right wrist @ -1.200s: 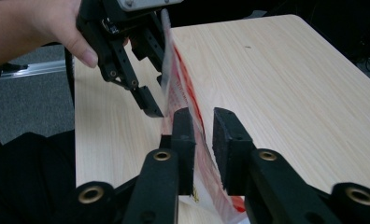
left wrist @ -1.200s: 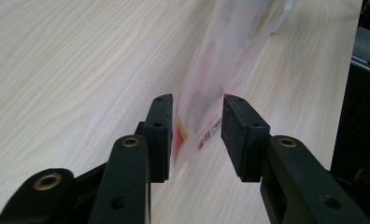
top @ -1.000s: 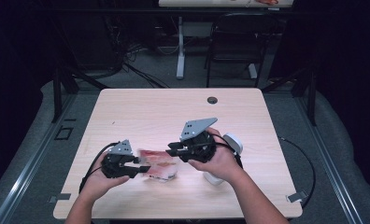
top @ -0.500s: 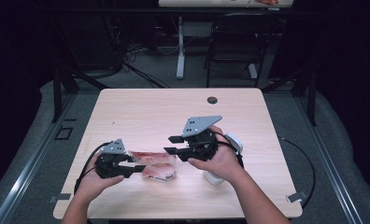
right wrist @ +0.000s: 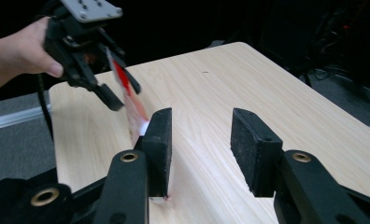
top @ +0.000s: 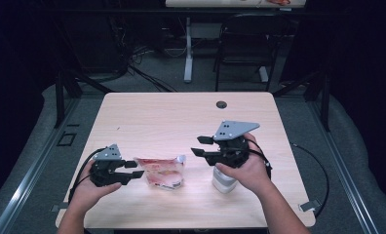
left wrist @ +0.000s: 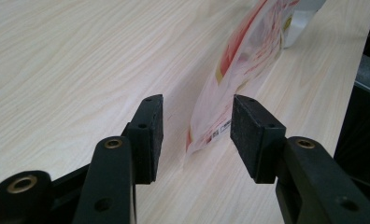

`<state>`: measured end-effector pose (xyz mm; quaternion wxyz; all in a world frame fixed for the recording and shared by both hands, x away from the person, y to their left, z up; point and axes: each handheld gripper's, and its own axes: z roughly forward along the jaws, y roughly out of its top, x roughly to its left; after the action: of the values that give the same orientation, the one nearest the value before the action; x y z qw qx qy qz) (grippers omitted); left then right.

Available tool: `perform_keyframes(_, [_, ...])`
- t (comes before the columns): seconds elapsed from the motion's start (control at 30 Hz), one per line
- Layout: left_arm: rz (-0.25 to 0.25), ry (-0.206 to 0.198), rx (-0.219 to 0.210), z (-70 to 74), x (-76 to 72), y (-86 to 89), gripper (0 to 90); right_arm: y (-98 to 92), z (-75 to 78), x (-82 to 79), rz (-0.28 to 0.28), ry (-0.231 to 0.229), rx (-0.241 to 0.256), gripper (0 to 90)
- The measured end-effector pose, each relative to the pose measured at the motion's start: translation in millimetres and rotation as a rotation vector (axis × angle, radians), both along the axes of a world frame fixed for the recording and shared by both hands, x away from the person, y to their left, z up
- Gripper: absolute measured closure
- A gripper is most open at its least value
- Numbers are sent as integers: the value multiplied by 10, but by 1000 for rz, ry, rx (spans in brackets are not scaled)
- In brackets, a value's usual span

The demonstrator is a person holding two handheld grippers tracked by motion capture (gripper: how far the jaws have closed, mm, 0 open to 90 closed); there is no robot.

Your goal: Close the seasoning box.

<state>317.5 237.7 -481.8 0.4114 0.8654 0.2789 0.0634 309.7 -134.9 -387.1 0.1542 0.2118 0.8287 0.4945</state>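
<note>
- The left gripper (top: pixel 132 169) sat low at the near left of the table (top: pixel 147 117), held in the person's left hand (top: pixel 86 192). Its jaws stood released, a clear gap between the pads, and the near end of a red-and-white plastic pouch (top: pixel 162 171) lay in that gap. In the left gripper view the pouch (left wrist: pixel 239 74) stood on edge between the two pads, and I could not tell whether it touched either one.
- The pouch looked like thin, glossy film, partly see-through, so I judged it light, soft and floppy, and slippery on its flat faces. It would likely sag or fold if lifted by one corner.
- My guess was that the best hold was the flat sealed border at an end or a corner, pinched squarely between the pads; the bulging middle would slide or crumple.
- Just right of the pouch, near the front edge, a small white container (top: pixel 223 180) stood on the table, partly under the right hand (top: pixel 247 168). It looked rigid, though I could not tell what it was.
- The right gripper (top: pixel 198 146) hung above the table to the right of the pouch, its jaws spread apart and grasping nothing, pointing toward the pouch.
- In the right gripper view the left gripper (right wrist: pixel 113 91) showed farther off, with the pouch (right wrist: pixel 131 100) at its jaws.
- Farther still, the table's back half was bare except for a small dark round hole (top: pixel 221 104).
</note>
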Motion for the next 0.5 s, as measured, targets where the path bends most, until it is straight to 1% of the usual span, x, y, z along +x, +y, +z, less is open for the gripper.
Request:
perform_keyframes(0.1, [0,-5,0,24,-14,28,550,-125,-51,2,-43,-9,27,577])
perform_keyframes(0.13, [-3,-5,3,29,-17,35,553,-159,-68,1,-58,-12,24,562])
perform_keyframes(0.2, [0,-5,9,33,-21,47,555,-221,-103,1,-68,2,15,554])
perform_keyframes(0.27, [5,-3,14,29,-21,64,559,-274,-132,-12,-81,-2,7,537])
perform_keyframes(0.3, [5,-4,16,30,-21,73,561,-302,-145,-17,-86,0,10,521])
perform_keyframes(0.37, [14,-6,8,30,-23,100,566,-356,-164,-25,-103,7,19,515])
perform_keyframes(0.43, [20,-9,8,35,-22,119,567,-429,-179,-34,-132,3,27,515])
perform_keyframes(0.47, [24,-11,7,40,-24,131,567,-454,-181,-36,-140,4,34,515])
perform_keyframes(0.5, [24,-12,7,47,-25,141,567,-498,-182,-42,-151,12,54,518])
